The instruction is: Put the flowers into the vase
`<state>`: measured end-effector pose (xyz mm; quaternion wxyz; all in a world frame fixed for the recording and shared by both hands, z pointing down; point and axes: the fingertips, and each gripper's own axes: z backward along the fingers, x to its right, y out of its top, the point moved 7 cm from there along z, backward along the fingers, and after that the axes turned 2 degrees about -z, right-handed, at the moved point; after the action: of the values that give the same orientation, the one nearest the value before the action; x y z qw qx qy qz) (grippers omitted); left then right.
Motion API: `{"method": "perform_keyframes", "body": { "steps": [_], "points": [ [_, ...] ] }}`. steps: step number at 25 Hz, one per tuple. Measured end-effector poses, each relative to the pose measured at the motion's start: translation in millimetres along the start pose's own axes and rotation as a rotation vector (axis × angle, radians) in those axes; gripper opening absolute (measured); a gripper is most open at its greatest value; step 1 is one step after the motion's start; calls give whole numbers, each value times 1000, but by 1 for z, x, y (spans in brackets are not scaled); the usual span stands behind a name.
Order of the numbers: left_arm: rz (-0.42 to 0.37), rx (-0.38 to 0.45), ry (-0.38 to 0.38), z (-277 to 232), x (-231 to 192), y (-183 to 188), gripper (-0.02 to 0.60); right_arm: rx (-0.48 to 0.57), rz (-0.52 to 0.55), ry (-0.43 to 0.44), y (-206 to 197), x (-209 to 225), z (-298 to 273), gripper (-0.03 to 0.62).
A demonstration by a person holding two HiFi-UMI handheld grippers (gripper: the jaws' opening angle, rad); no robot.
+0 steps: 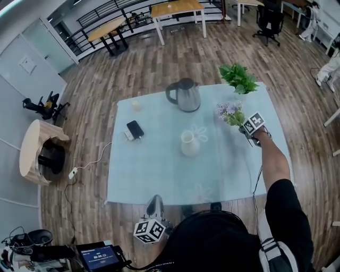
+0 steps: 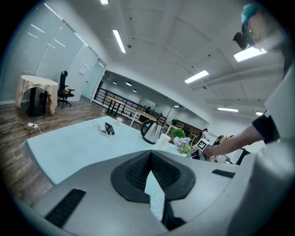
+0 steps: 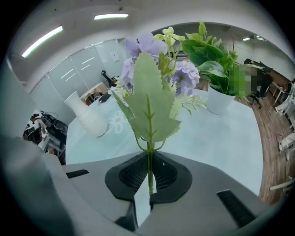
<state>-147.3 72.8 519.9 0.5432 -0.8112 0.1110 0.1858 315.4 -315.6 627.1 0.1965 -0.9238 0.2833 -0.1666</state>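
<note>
Right arm (image 1: 276,164) outstretched over table (image 1: 159,175), right tongs (image 3: 150,184) tight on flowers (image 1: 229,112).

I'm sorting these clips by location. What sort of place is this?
Most likely an open-plan office or lab: wooden work tables and a black office chair stand on plank flooring, with long strip lights overhead.

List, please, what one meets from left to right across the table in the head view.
Phone → white vase → purple flowers → right tool, shut on their stem. Left out: the kettle, which overlaps the vase, and the potted plant, which overlaps the flowers.
</note>
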Motion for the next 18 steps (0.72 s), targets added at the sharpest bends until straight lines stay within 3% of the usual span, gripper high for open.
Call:
{"method": "perform_keyframes", "body": {
  "steps": [6,18],
  "points": [
    [-11,0,-19,-4,4,1,6,197,-31,9,-6,-3,10,32],
    [-12,-3,-33,-6,5,-1,6,618,-301,42,-14,1,32,31]
  ]
}}
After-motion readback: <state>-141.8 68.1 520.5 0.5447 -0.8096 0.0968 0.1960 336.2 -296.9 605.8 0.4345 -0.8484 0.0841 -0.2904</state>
